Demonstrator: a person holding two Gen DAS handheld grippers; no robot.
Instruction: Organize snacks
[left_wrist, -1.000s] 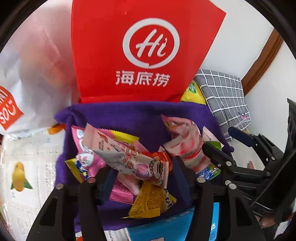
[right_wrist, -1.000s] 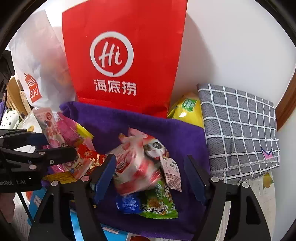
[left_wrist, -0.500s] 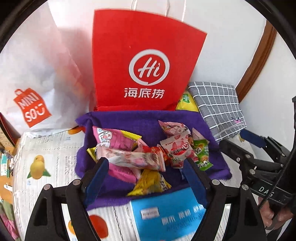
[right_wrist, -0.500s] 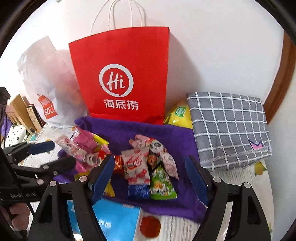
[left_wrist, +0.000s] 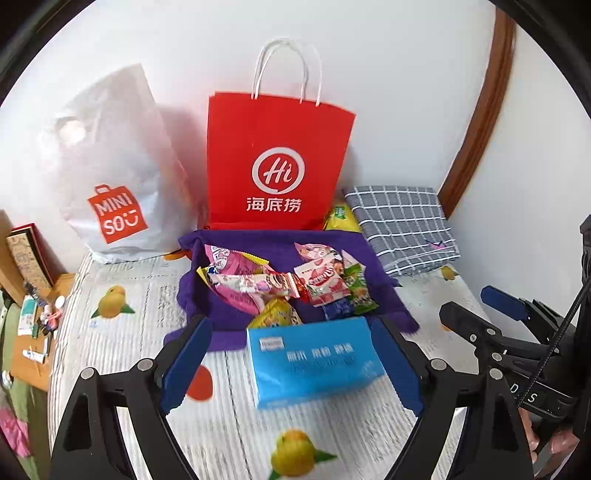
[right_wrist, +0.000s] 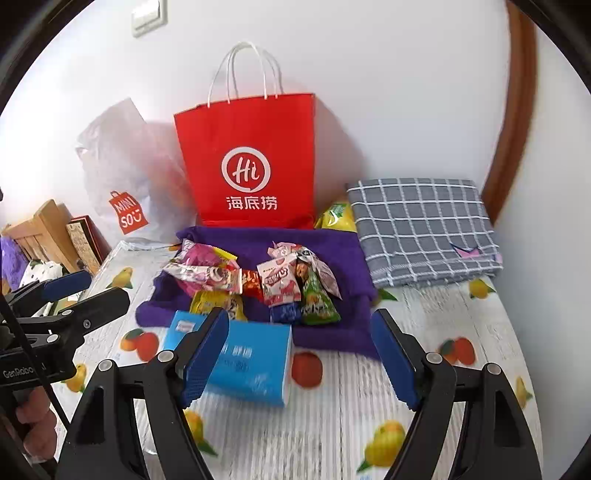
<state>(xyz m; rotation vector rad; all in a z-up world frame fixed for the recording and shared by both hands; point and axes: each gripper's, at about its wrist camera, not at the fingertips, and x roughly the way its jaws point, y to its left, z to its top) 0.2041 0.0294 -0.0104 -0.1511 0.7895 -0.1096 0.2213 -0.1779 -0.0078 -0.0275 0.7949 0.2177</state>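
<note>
- Both tongs stand wide open and hold nothing; the left tongs (left_wrist: 291, 362) have just been opening further, with only the blue box (left_wrist: 314, 360) seen beyond the gap, not gripped.
- Right tongs (right_wrist: 299, 354) hang above the fruit-print cover (right_wrist: 424, 321), their blue pads apart and bare.
- Snacks (right_wrist: 258, 280) lie in a loose heap on the purple towel (right_wrist: 266, 240), pink, red, yellow and green packets overlapping.
- Blue box sits at the towel's near edge, seemingly overlapping it, though blur makes that hard to tell.
- A red paper bag (left_wrist: 277, 162) stands upright against the wall just behind the towel.
- A white plastic bag (left_wrist: 110, 166) stands beside the red one.
- A folded grey checked cloth (right_wrist: 421, 229) lies on the other side of the towel.
</note>
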